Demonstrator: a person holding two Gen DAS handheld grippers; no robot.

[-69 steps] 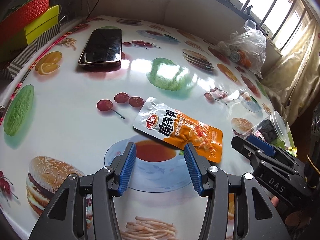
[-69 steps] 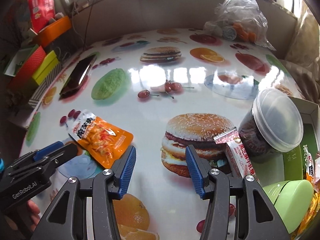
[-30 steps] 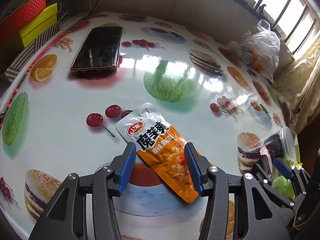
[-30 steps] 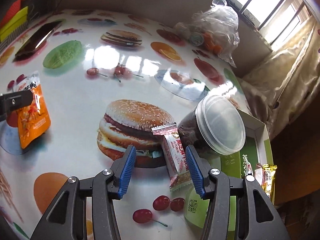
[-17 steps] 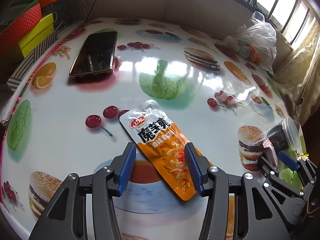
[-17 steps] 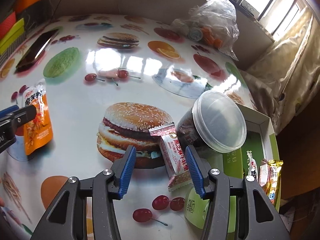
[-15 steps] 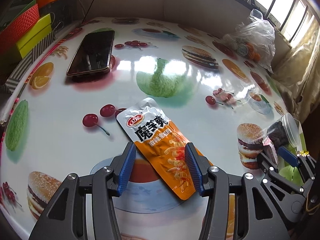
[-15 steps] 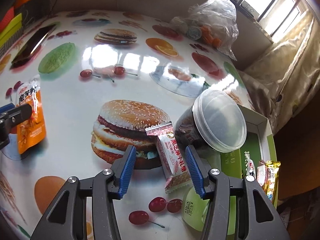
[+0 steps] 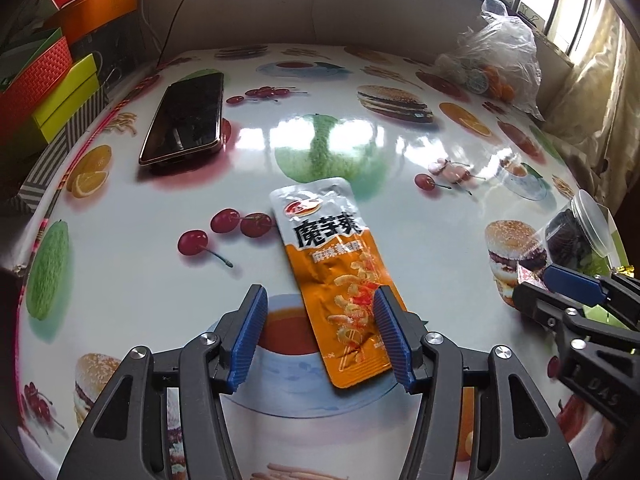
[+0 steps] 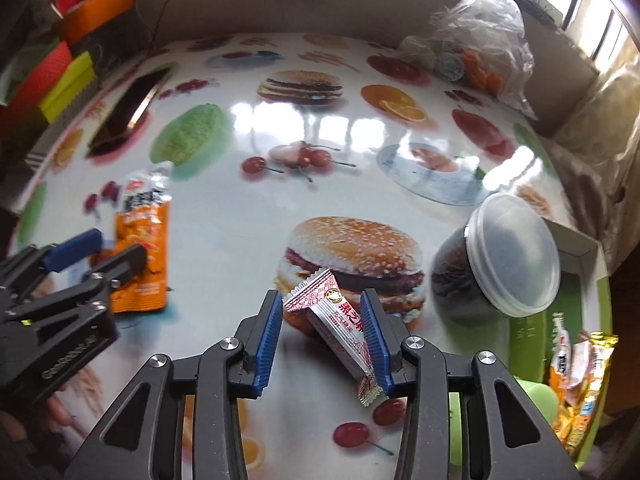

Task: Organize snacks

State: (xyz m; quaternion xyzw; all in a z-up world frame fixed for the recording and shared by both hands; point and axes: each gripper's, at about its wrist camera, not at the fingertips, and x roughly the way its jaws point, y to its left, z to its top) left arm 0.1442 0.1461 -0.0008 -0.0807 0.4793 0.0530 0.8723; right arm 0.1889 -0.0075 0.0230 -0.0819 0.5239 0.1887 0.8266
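An orange and silver snack pouch lies flat on the printed table; it also shows in the right wrist view. My left gripper is open, low over the pouch's near end, which lies between the fingers close to the right pad. A red and white candy bar wrapper lies on the table beside a clear jar of dark snacks. My right gripper is open with its fingers on either side of the wrapper, the right pad against it.
A phone lies at the far left. A plastic bag of goods sits at the far right. Coloured boxes stand past the left edge. A green tray with snack bars is at the right.
My left gripper has swung so the pouch now lies nearly lengthwise between its fingers. My right gripper has come down around the red wrapper and narrowed its opening.
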